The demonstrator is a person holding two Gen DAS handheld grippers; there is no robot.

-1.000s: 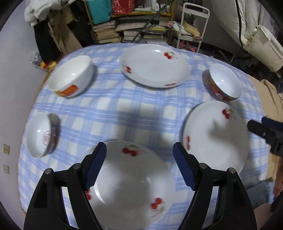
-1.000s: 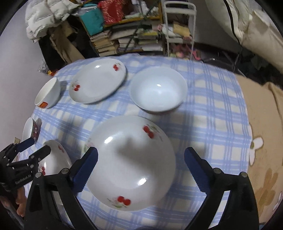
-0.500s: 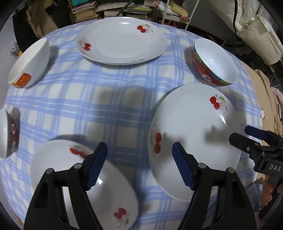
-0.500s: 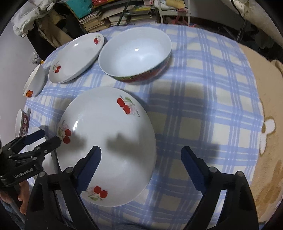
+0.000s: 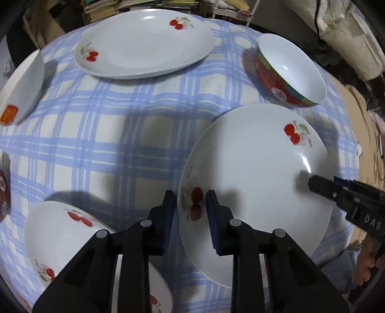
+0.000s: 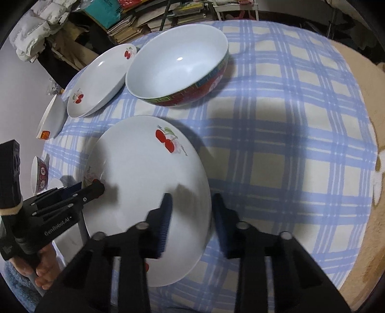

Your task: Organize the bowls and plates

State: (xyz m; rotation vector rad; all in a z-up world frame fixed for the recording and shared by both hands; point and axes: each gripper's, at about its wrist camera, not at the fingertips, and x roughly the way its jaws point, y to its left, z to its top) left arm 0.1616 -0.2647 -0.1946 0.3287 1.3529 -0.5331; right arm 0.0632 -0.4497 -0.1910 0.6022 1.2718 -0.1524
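Note:
A white cherry-print plate (image 5: 255, 173) lies on the blue checked tablecloth (image 5: 115, 130). My left gripper (image 5: 189, 204) has its jaws closed in on the plate's left rim. My right gripper (image 6: 191, 211) straddles the same plate (image 6: 146, 192) at its right rim, jaws narrowed and blurred. In the left wrist view a second cherry plate (image 5: 79, 245) lies lower left and a third (image 5: 144, 43) at the far side. A red-sided bowl (image 5: 288, 69) stands behind the held plate; it also shows in the right wrist view (image 6: 178, 65).
A white bowl (image 5: 21, 86) lies at the left edge of the table and a small dark-red bowl (image 5: 3, 187) below it. Stacked books and shelves (image 6: 149, 16) stand beyond the table. A beige floral rug (image 6: 365, 168) lies on the right.
Both grippers moved down to the near-right plate and narrowed their jaws around opposite rims of it. Both were wide open before.

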